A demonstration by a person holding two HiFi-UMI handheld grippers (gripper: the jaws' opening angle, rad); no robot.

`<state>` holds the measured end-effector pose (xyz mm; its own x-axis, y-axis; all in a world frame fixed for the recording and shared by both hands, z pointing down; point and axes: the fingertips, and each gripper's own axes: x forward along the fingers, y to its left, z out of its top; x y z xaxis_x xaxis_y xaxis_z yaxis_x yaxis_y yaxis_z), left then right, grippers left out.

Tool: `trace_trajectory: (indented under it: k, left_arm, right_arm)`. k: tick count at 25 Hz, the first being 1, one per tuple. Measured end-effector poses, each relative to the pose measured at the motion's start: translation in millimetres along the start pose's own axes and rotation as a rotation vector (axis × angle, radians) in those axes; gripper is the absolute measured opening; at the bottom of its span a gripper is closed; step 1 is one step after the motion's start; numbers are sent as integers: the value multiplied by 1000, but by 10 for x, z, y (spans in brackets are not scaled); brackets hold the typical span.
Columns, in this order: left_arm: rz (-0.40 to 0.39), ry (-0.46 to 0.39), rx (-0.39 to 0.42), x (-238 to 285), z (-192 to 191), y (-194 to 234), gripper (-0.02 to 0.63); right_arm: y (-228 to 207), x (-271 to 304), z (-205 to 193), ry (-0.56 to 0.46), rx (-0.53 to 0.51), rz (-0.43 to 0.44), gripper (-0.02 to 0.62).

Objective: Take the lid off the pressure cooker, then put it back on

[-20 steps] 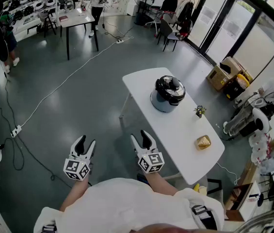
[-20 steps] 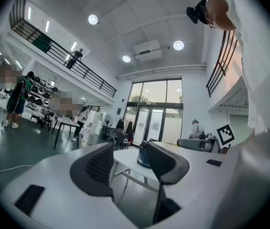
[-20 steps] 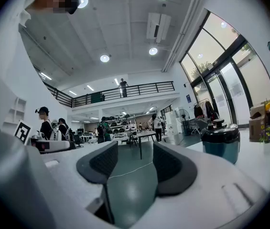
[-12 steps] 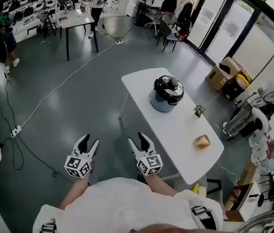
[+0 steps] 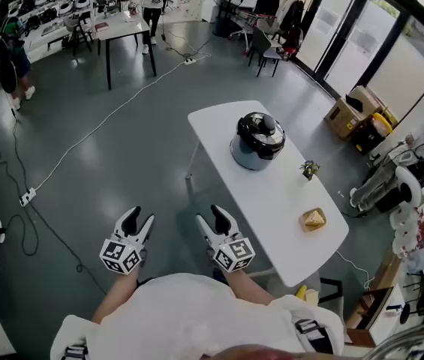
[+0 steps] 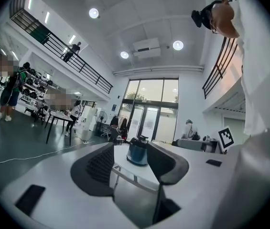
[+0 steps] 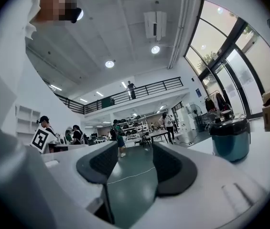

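Note:
The pressure cooker (image 5: pixel 258 142), a blue-grey pot with a black lid (image 5: pixel 263 132) on it, stands on the far half of a white table (image 5: pixel 272 197). It shows small between the jaws in the left gripper view (image 6: pixel 137 151) and at the right edge of the right gripper view (image 7: pixel 230 138). My left gripper (image 5: pixel 136 216) (image 6: pixel 131 149) and right gripper (image 5: pixel 210 216) (image 7: pixel 135 151) are held level in front of my body, well short of the table. Both are open with nothing between their jaws.
A small potted plant (image 5: pixel 309 171) and a yellow object (image 5: pixel 314 219) sit on the table nearer to me than the cooker. A white cable (image 5: pixel 106 118) and a power strip (image 5: pixel 25 199) lie on the grey floor to the left. Cardboard boxes (image 5: pixel 354 111) stand beyond the table.
Both grippers have shifted only slightly in the head view, and the table sits a touch further left. Their jaws stand as before, with nothing in them.

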<state>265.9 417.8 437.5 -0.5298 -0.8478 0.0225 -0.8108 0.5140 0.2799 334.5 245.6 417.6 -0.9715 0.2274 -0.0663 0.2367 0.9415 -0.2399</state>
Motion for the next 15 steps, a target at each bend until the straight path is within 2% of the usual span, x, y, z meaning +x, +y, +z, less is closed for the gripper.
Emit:
trace_trajectory:
  k: [4,10,15]
  left_arm:
    - [12,37,-21,-32,-282,-131,201]
    - [35,67,16,-130,-334,-165,201]
    - [21,64,-41,135,-347,-32,196]
  right_arm:
    - [-26,-128,-166,16,-16,21,233]
    - [-97,-204,-353,44,8,12,233]
    - [-280,-32,-455,71,40,-5,233]
